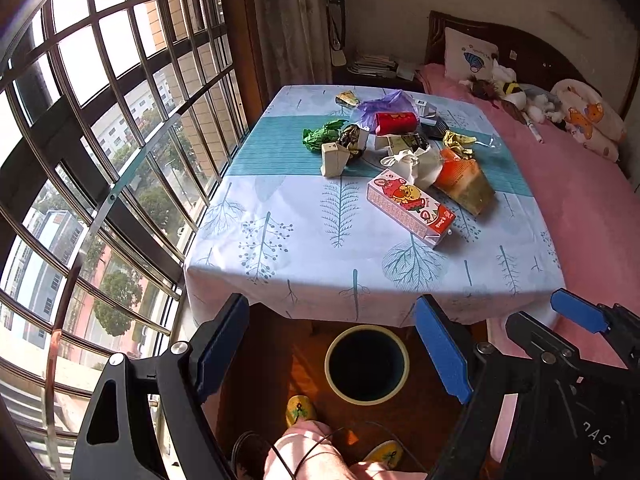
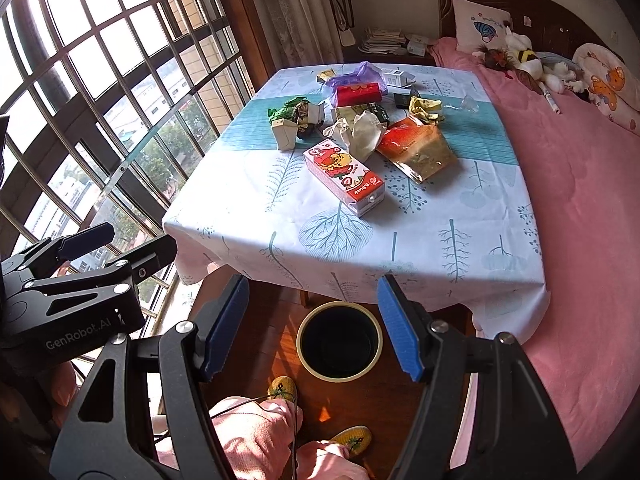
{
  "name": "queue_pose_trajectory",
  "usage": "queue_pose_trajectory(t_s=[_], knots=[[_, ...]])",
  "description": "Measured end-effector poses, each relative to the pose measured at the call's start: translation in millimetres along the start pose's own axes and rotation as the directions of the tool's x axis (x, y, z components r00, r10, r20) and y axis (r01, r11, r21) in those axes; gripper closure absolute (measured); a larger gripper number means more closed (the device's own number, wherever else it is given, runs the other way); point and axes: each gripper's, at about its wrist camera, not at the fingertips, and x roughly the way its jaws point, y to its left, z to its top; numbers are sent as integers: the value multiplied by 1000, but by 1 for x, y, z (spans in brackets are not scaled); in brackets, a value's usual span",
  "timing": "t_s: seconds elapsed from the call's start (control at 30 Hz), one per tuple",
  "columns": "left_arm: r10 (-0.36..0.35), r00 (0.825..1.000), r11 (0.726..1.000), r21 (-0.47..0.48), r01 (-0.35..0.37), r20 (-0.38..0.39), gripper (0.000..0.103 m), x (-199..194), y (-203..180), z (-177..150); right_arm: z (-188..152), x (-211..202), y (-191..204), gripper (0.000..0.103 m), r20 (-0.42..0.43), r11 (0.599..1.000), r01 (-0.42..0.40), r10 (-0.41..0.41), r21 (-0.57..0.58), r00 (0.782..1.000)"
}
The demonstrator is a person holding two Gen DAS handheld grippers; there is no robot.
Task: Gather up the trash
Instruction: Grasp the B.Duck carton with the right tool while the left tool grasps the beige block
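A pile of trash lies on the table [image 1: 280,256]: a pink cartoon carton [image 1: 410,210] [image 2: 344,176], an orange-gold foil bag [image 1: 464,184] [image 2: 418,148], a red box [image 1: 396,122] [image 2: 358,94], crumpled white paper [image 2: 360,132], green wrapper [image 1: 322,136] and a small beige box [image 1: 334,160] [image 2: 285,134]. A dark bin with a cream rim [image 1: 367,364] [image 2: 340,340] stands on the floor under the table's near edge. My left gripper [image 1: 344,348] is open and empty above the bin. My right gripper [image 2: 312,328] is open and empty, also over the bin.
A barred window runs along the left. A pink bed [image 2: 580,200] with pillows and stuffed toys lies right of the table. The person's knees and yellow slippers [image 1: 300,410] are beside the bin. The left gripper shows in the right wrist view [image 2: 86,264].
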Motion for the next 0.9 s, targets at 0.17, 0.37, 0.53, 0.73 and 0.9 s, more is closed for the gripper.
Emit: queue_pose_trajectory(t_s=[0.17, 0.37, 0.53, 0.73, 0.9], knots=[[-29, 1000, 999, 41, 30, -8, 17, 32, 23, 41, 28, 37, -9, 39, -23, 1000, 20, -20, 4, 1000], [-87, 994, 979, 178, 98, -71, 16, 103, 39, 113, 69, 102, -21, 39, -64, 999, 47, -46, 10, 997], [-138, 982, 941, 292, 171, -132, 16, 178, 46, 172, 106, 176, -23, 39, -136, 991, 130, -132, -24, 982], [-207, 932, 884, 352, 309, -298, 17, 273, 38, 215, 135, 255, -25, 39, -211, 975, 213, -220, -57, 952], [-222, 908, 846, 394, 360, -355, 17, 324, 30, 229, 149, 299, -18, 36, -244, 952, 260, -293, -161, 924]])
